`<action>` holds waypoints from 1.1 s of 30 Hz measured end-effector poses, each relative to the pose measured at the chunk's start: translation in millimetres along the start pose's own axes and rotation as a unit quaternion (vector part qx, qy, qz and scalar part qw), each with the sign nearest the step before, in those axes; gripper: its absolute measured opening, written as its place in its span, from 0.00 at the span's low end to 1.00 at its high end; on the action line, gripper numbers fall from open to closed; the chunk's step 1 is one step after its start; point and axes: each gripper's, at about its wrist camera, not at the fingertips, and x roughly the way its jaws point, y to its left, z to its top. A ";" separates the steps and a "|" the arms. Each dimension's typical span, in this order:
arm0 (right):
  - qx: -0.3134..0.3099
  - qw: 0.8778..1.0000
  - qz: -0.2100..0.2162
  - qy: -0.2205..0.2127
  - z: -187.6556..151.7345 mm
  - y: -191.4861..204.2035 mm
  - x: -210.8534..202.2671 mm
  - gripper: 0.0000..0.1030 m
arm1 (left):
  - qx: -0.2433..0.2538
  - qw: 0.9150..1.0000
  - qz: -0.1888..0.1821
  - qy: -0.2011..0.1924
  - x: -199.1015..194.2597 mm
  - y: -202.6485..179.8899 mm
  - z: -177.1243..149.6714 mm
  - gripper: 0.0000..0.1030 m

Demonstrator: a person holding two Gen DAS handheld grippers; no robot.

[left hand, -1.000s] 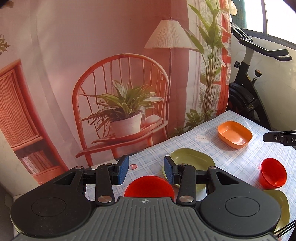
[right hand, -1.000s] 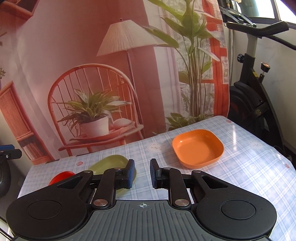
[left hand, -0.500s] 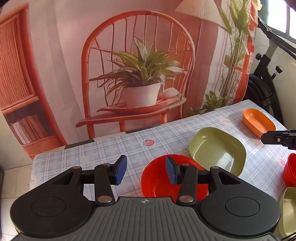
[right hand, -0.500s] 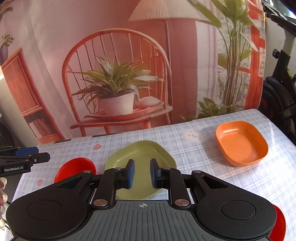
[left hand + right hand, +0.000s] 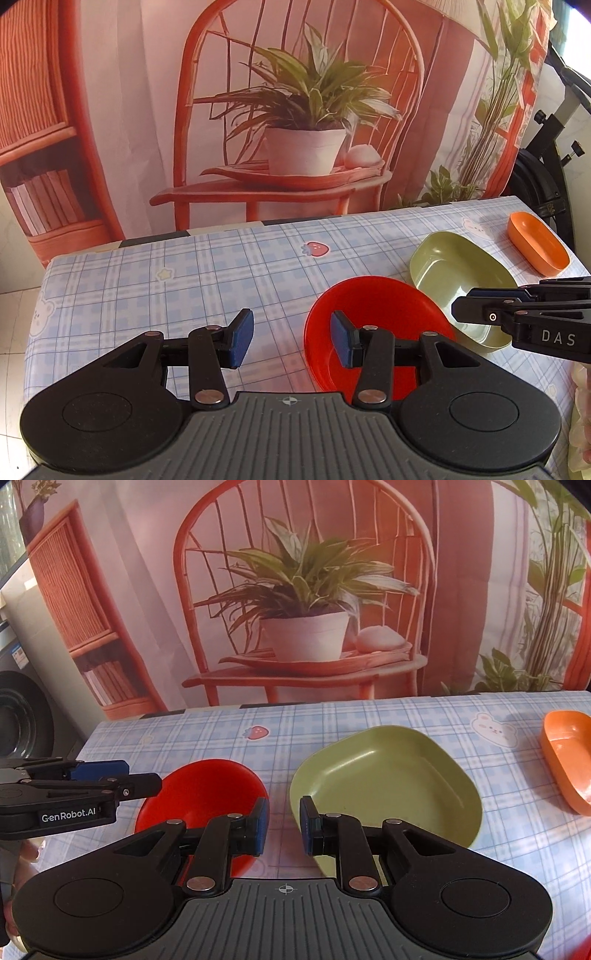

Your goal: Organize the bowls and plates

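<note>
Change since earlier: both grippers have dipped toward the tabletop (image 5: pixel 184 273), so the red plate (image 5: pixel 373 306) now fills more of each view and the right gripper's tip reaches farther into the left wrist view.
Left gripper (image 5: pixel 291 339): jaws wide apart and empty; its right finger pad (image 5: pixel 341 343) hangs over the near-left part of the red plate, its left pad over bare cloth to the left of that plate. Whether the pad touches the plate I cannot tell.
Right gripper (image 5: pixel 282 823): jaws parted by a narrower gap, holding nothing; the gap sits over the strip of cloth just to the right of the red plate, the left pad over the plate's right rim, the right pad over the near-left edge of the green plate (image 5: pixel 388 775).
Red plate: round, lying flat on the tabletop, the landmark for the rest.
Green plate: squarish with rounded corners, just right of the red plate; in the left wrist view their rims look to meet or overlap, while the right wrist view shows a thin gap.
Orange dish (image 5: pixel 537 245): small and deep, well right of the red plate, beyond the green one, near the tabletop's far right edge.
Tabletop cloth: blue-and-white check with strawberry, star and bear prints.
Backdrop (image 5: pixel 295 590): printed hanging behind the red plate, with a red chair and potted plant.
</note>
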 end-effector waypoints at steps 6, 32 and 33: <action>-0.010 1.000 0.008 0.028 -5.9 6.9 19.5 0.18 | -0.004 1.000 -0.002 0.012 5.9 -1.9 -9.8 0.47; 0.009 1.000 0.021 0.008 -41.3 12.4 -73.3 0.08 | -0.032 0.999 -0.020 -0.015 -87.2 -49.7 -39.2 0.11; 0.011 1.000 0.021 0.004 -42.9 10.7 -79.4 0.08 | -0.029 0.999 -0.022 -0.018 -91.8 -55.0 -40.7 0.11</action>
